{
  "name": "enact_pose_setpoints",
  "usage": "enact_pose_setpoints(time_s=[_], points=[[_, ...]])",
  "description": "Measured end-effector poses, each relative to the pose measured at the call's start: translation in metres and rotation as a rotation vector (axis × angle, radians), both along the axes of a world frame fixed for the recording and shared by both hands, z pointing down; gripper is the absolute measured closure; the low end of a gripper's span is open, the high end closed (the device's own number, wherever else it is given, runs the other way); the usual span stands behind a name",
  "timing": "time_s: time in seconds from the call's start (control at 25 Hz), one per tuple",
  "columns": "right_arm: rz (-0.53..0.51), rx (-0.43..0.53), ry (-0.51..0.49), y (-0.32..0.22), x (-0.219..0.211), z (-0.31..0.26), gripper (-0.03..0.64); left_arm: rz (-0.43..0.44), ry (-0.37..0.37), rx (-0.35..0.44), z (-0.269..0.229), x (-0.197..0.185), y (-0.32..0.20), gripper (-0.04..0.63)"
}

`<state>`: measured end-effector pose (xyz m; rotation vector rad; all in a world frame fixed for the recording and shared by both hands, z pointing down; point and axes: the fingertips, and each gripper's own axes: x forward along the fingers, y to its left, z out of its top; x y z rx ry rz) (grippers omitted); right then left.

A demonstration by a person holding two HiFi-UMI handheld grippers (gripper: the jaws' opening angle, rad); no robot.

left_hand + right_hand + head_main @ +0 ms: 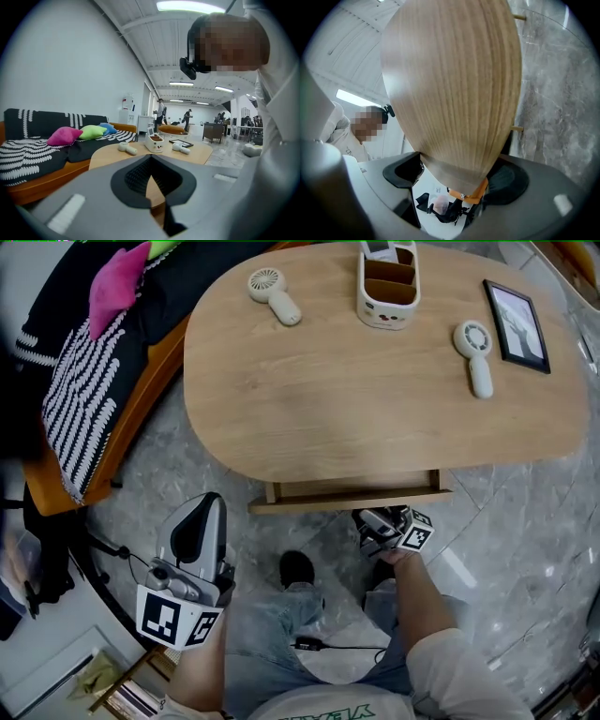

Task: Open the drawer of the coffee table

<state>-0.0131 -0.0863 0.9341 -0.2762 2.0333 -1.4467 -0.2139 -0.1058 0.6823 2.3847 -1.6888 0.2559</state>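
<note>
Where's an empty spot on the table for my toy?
The table's near half is bare, from the drawer side up to the left fan, organizer box, right fan and picture frame. Those crowd the far edge.

Bright overhead strip light [190, 5], dark fisheye edges, blurred foreground

**Fans, a caddy and a frame beside a sofa**

A cream handheld fan [272, 294] lies left of a white desk caddy [388, 285]. A second fan [475, 354] lies to the caddy's right, just beside a black picture frame [517, 324]. The orange sofa [155, 371] carries a striped blanket [80, 399] and a pink cushion [117, 285]. The floor [525, 521] is grey marble.
</note>
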Motion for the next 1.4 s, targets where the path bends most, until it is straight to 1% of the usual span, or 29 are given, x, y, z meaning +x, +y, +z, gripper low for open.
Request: enact_pose_setpoints(time_s=[0.4, 0.56, 0.8, 0.92, 1.08, 1.28, 1.4], points=[[-0.084, 0.003, 0.042, 0.08, 0.009, -0.013, 0.186, 0.055, 0.018, -0.032, -0.011, 0.023, 0.019, 0.597], [-0.092, -0.006, 0.049, 0.092, 0.012, -0.013, 0.184, 0.071, 0.014, -0.049, -0.015, 0.03, 0.027, 0.597], [-0.113, -0.029, 0.083, 0.093, 0.013, -0.01, 0.178, 0.082, -0.002, -0.068, -0.027, 0.031, 0.033, 0.597], [-0.13, -0.065, 0.134, 0.096, 0.014, -0.006, 0.173, 0.088, -0.006, -0.068, -0.04, 0.031, 0.032, 0.597], [-0.146, -0.161, 0.191, 0.106, 0.019, 0.009, 0.17, 0.1, -0.005, -0.058, -0.061, 0.034, 0.031, 0.597], [-0.141, -0.202, 0.232, 0.107, 0.021, 0.012, 0.169, 0.1, -0.006, -0.05, -0.075, 0.031, 0.031, 0.597], [-0.146, -0.26, 0.316, 0.119, 0.027, 0.024, 0.178, 0.091, 0.003, -0.06, -0.079, 0.03, 0.032, 0.597]])
